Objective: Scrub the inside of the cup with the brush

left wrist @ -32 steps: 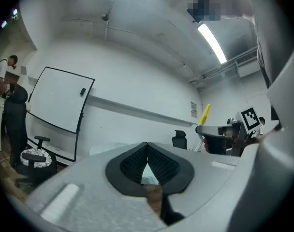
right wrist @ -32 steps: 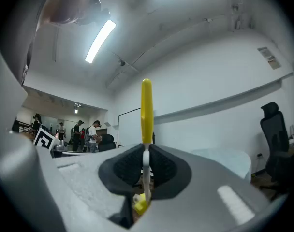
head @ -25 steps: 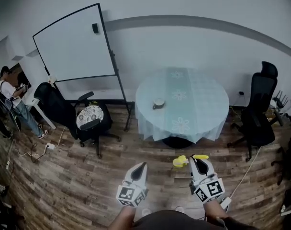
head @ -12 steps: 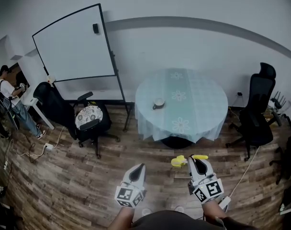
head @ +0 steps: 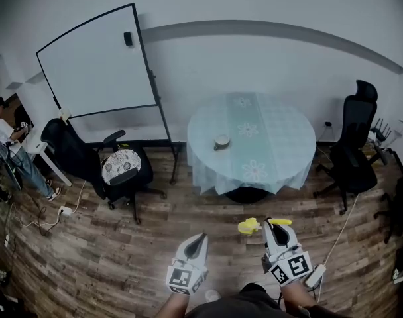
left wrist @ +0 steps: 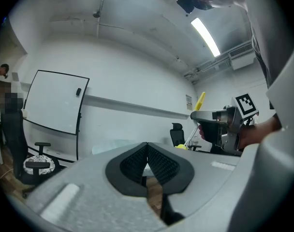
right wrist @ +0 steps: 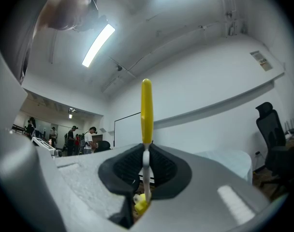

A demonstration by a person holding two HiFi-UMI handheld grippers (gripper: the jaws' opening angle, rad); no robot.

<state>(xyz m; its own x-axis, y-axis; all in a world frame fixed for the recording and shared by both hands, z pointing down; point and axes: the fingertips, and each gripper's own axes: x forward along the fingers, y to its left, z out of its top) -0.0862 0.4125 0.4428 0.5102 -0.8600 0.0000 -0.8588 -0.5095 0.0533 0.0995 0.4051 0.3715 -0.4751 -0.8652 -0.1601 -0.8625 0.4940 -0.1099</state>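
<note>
Right claw [head: 275,224] clamps yellow plastic brush [head: 249,226]; left claw [head: 197,238] closed, empty. Small pale cup [head: 221,141] rests on round cloth-covered desk [head: 284,154].

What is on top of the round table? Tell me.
A cup stands on the round table, on a flowered cloth that hides the tabletop. The cup's inside cannot be seen.

White wall [head: 254,65]; wood-plank floor [head: 122,257]; a whiteboard [head: 95,61] at left, a round clothed table [head: 281,148], a black office chair [head: 355,148].
</note>
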